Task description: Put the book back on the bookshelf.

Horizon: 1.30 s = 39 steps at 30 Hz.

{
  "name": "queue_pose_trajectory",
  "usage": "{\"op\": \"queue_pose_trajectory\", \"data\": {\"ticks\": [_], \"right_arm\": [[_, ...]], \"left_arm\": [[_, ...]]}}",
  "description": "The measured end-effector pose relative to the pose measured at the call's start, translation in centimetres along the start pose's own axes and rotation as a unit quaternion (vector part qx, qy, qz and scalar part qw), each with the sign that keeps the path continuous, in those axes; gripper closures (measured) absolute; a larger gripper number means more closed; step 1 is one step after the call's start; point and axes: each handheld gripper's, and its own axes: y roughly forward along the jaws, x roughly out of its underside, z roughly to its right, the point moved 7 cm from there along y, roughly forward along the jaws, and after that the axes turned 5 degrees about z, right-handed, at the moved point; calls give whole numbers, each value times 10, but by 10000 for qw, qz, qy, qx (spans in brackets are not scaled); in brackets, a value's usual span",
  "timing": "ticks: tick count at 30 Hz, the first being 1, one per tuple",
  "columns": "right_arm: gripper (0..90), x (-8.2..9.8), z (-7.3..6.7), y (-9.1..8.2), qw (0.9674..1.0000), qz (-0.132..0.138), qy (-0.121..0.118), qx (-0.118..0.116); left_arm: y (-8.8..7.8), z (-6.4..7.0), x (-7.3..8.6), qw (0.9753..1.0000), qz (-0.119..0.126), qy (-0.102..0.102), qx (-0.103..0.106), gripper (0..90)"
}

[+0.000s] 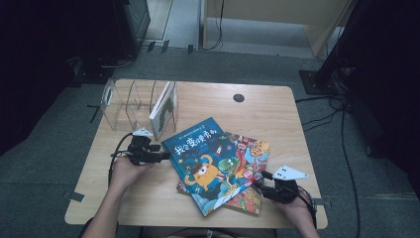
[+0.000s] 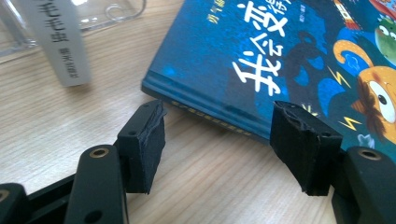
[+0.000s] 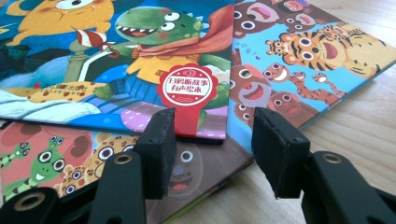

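Note:
A blue picture book (image 1: 205,158) with an orange monster on its cover lies askew on a colourful animal book (image 1: 253,148) in the middle of the wooden table (image 1: 277,114). My left gripper (image 1: 166,155) sits at the blue book's left edge, open; in the left gripper view its pads (image 2: 142,140) stand wide just short of the blue book's (image 2: 261,56) spine. My right gripper (image 1: 260,186) is at the books' lower right, open. Seen from the right gripper view, the blue book's (image 3: 116,70) corner lies between the right gripper's (image 3: 212,144) jaws, above the animal book (image 3: 299,60), untouched.
A clear acrylic book rack (image 1: 124,101) stands at the table's far left with a white book (image 1: 163,111) upright in its right slot; that book's spine (image 2: 60,42) is close ahead of my left gripper. A round cable hole (image 1: 238,97) marks the far middle.

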Motion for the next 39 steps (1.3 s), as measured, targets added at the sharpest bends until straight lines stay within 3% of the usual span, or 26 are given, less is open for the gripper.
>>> {"op": "queue_pose_trajectory", "data": {"ticks": [3, 11, 22, 39], "right_arm": [[502, -1, 1, 1, 10000, 1, 0, -1], [500, -2, 2, 2, 10000, 17, 40, -20], [493, -2, 1, 2, 10000, 17, 88, -40], [507, -3, 4, 2, 9999, 8, 151, 45]], "left_arm": [[0, -6, -2, 9999, -75, 85, -96, 353], [7, -14, -7, 10000, -42, 57, -37, 348], [13, -11, -12, 9996, -99, 256, -11, 341], [11, -5, -8, 9997, -235, 78, 2, 347]]}}
